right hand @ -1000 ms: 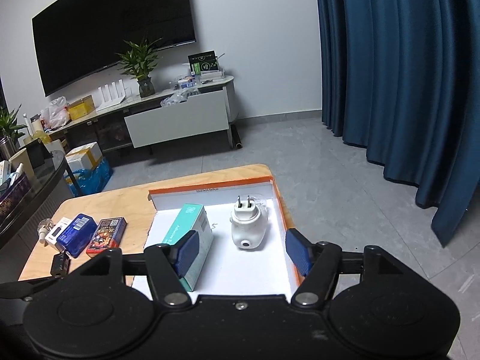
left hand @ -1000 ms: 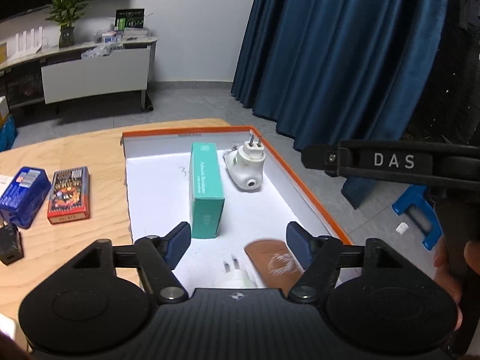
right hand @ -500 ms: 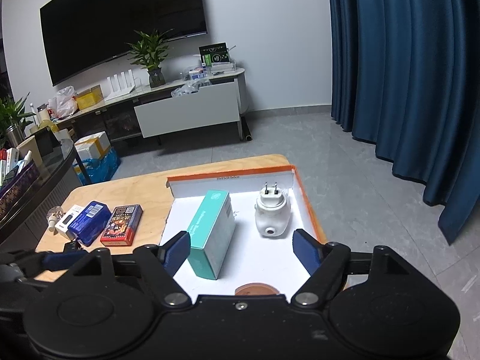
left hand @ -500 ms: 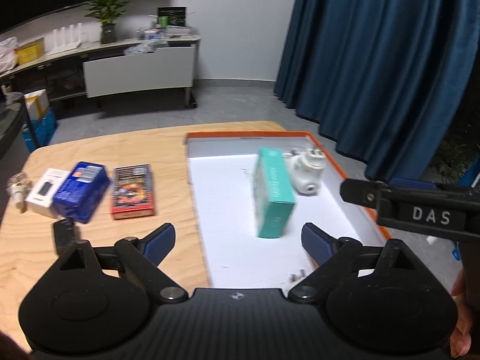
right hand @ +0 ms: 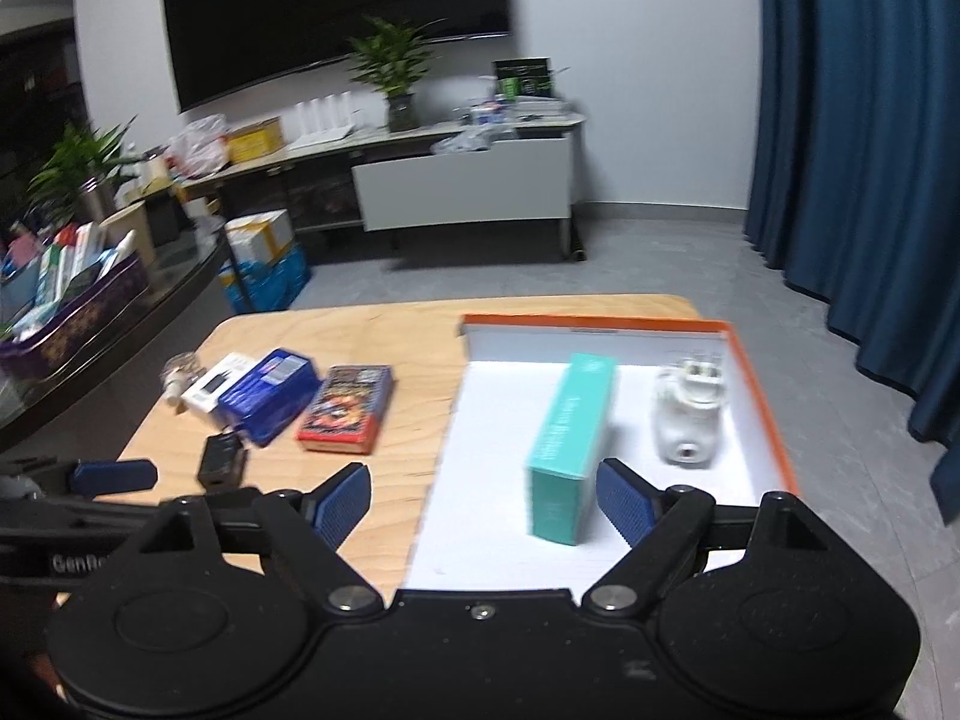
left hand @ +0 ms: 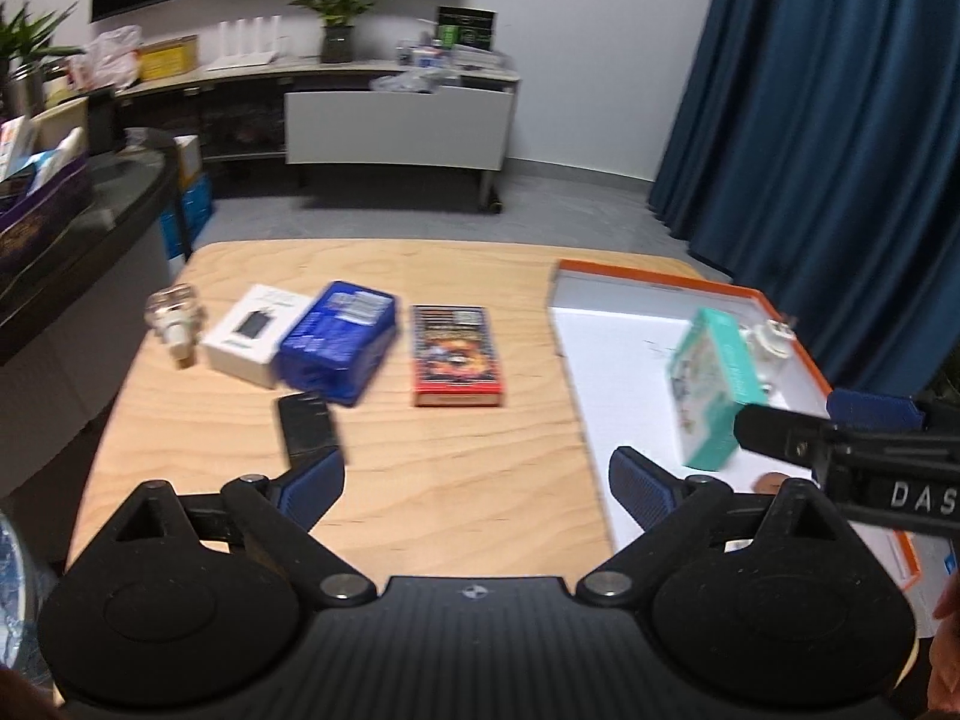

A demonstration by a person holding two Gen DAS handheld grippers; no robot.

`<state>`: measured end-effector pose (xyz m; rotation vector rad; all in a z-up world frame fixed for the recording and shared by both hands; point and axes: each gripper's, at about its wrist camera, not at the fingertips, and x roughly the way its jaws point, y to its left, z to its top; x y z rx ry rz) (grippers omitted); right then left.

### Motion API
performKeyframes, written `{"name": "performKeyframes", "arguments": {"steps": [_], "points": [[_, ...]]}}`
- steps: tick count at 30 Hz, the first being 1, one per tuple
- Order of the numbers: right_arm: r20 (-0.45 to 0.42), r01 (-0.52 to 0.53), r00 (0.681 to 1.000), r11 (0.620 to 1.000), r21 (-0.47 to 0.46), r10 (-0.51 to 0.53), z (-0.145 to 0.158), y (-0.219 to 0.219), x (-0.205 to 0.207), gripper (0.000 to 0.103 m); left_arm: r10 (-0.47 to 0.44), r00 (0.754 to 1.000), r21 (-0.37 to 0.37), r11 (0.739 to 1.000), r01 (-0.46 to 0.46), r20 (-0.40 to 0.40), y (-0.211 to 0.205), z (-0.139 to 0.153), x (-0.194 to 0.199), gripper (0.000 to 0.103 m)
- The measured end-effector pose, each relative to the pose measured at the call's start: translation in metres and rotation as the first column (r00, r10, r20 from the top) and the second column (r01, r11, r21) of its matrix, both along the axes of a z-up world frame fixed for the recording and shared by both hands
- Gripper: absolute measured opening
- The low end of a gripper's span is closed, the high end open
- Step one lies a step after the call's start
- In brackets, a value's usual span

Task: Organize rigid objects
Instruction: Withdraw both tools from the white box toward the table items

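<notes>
An orange-rimmed white box [left hand: 606, 300] [right hand: 762, 384] lies at the table's right. It holds a teal carton [left hand: 714, 384] [right hand: 570, 438] and a white plug adapter [right hand: 687, 414] [left hand: 765, 342]. On the wood to the left lie a red card box [left hand: 454, 354] [right hand: 348, 408], a blue box [left hand: 339, 339] [right hand: 270, 387], a white box [left hand: 255, 333], a small black block [left hand: 306, 426] [right hand: 222, 459] and a clear bulb-like piece [left hand: 174, 324]. My left gripper [left hand: 477, 480] is open and empty above the bare wood. My right gripper [right hand: 480, 501] is open and empty over the box's near left edge.
A brown round item [left hand: 771, 483] shows in the box behind the right gripper's arm [left hand: 840, 450]. A dark counter [left hand: 72, 228] stands left of the table. A TV stand [right hand: 462, 180] and blue curtains [right hand: 852, 120] are behind.
Both grippers swung left and pulled back from the box. The left view now faces the loose items on the wood. Nothing was picked up.
</notes>
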<state>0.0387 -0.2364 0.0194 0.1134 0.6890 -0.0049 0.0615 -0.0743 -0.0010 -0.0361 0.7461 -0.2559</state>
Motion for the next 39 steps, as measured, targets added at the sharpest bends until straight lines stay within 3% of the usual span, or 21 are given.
{"name": "performKeyframes", "arguments": {"steps": [17,29,39], "points": [[-0.052,-0.122,0.991,0.993,0.003,0.122,-0.019,0.051,0.022,0.097,0.127,0.992,-0.018,0.992,-0.127,-0.026,0.071,-0.015,0.013,0.098],[-0.071,-0.113,0.991,0.994,0.016,0.113,-0.030,0.048,0.031,0.097,-0.021,0.999,0.025,0.999,0.020,0.039,0.057,-0.023,0.060,0.098],[-0.065,-0.068,0.995,0.997,0.032,0.070,-0.031,0.031,0.038,0.097,-0.131,0.990,0.024,0.991,0.132,-0.049,0.056,-0.053,0.115,0.099]]}}
